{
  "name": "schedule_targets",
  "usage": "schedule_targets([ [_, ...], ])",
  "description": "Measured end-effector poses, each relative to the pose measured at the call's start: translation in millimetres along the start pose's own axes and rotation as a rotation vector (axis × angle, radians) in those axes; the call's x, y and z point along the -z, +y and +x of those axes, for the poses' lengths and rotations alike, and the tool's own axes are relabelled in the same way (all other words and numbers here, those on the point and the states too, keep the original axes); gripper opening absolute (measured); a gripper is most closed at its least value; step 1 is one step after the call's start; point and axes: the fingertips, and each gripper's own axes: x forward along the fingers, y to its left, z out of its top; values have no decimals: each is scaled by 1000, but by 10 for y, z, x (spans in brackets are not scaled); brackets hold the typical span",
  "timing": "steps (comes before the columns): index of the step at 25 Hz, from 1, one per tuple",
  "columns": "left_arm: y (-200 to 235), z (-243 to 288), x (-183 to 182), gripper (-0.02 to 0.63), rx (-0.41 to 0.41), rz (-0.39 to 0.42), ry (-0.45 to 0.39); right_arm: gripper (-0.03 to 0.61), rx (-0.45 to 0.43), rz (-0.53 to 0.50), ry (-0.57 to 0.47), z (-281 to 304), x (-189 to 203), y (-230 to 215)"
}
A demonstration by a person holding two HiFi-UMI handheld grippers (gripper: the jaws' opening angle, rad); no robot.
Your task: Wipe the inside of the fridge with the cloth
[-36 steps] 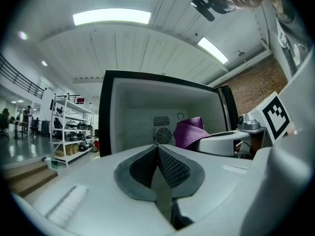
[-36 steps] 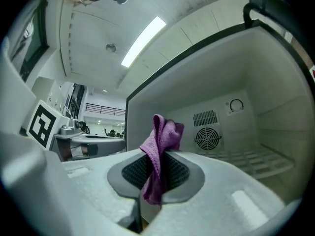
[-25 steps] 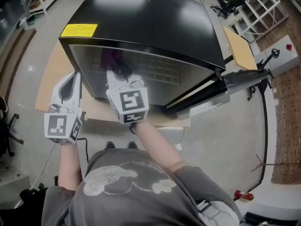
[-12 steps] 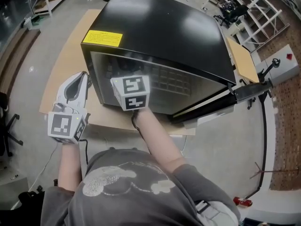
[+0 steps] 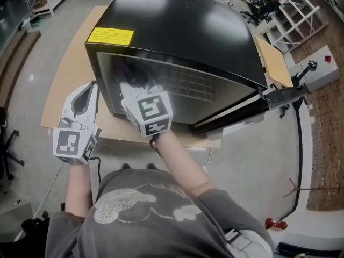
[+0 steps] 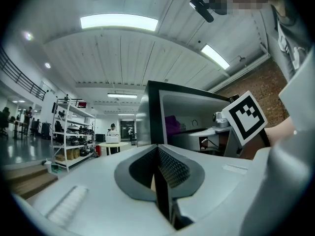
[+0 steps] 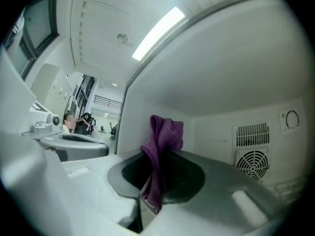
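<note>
A black mini fridge (image 5: 177, 26) stands with its door (image 5: 252, 107) swung open to the right. My right gripper (image 5: 130, 85) reaches into its white interior (image 7: 221, 82), shut on a purple cloth (image 7: 161, 141) that hangs bunched from the jaws. The cloth (image 5: 126, 66) shows faintly at the upper left of the opening. My left gripper (image 5: 87, 90) hovers outside, by the fridge's front left corner, jaws shut with nothing between them (image 6: 157, 149). From the left gripper view I see the fridge opening (image 6: 197, 117) and the cloth (image 6: 174, 124) inside.
A fan vent (image 7: 253, 163) sits on the fridge's back wall. The fridge rests on a cardboard sheet (image 5: 67, 71) on the grey floor. Metal shelving (image 5: 293, 9) stands at the far right, more racks (image 6: 71, 136) and people far off to the left.
The right gripper with the cloth pushed deeper into the fridge half a second ago and has drawn back a little. The left gripper has hardly moved.
</note>
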Motion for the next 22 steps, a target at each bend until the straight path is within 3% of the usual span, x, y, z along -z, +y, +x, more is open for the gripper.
schedule_targets([
  [14, -212, -169, 172, 17, -17, -31, 33, 40, -146, 57, 6, -475, 85, 579],
  [22, -278, -153, 173, 17, -10, -36, 27, 40, -82, 94, 46, -487, 184, 321],
])
